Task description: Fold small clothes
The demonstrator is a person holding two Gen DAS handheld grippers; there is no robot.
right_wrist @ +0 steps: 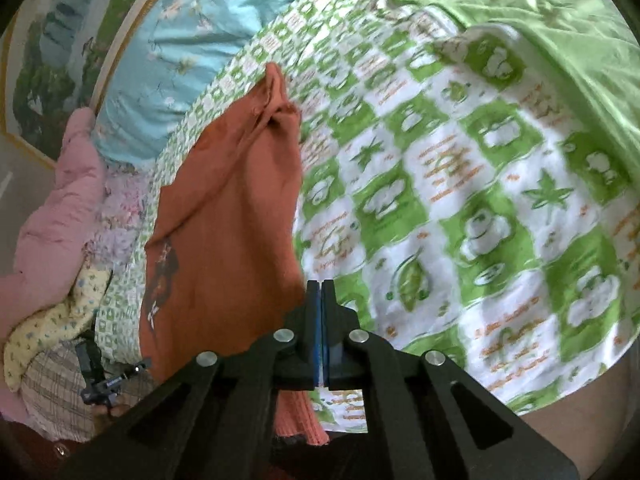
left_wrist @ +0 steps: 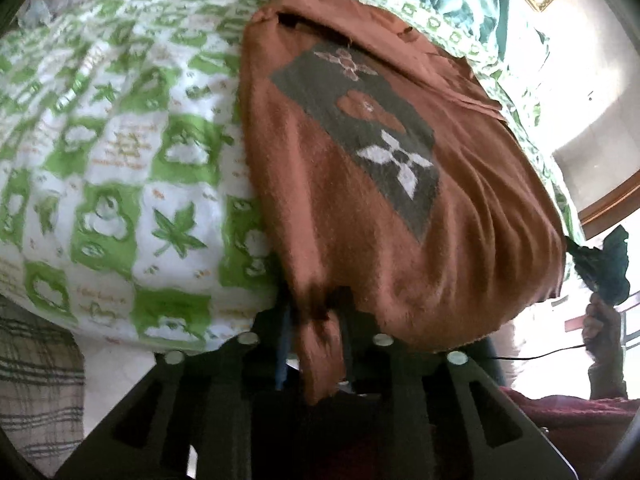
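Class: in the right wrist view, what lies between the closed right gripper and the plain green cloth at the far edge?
Only the green-checked bedsheet lies between the right gripper and the plain green cloth.

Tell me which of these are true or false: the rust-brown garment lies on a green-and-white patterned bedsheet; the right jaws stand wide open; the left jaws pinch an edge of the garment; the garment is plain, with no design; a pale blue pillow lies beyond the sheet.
1. The rust-brown garment lies on a green-and-white bedsheet: true.
2. The right gripper has its jaws wide open: false, they are shut with nothing between them.
3. The left gripper pinches the garment's edge: true.
4. The garment is plain: false, it bears a dark panel with pale shapes.
5. A pale blue pillow lies beyond the sheet: true.
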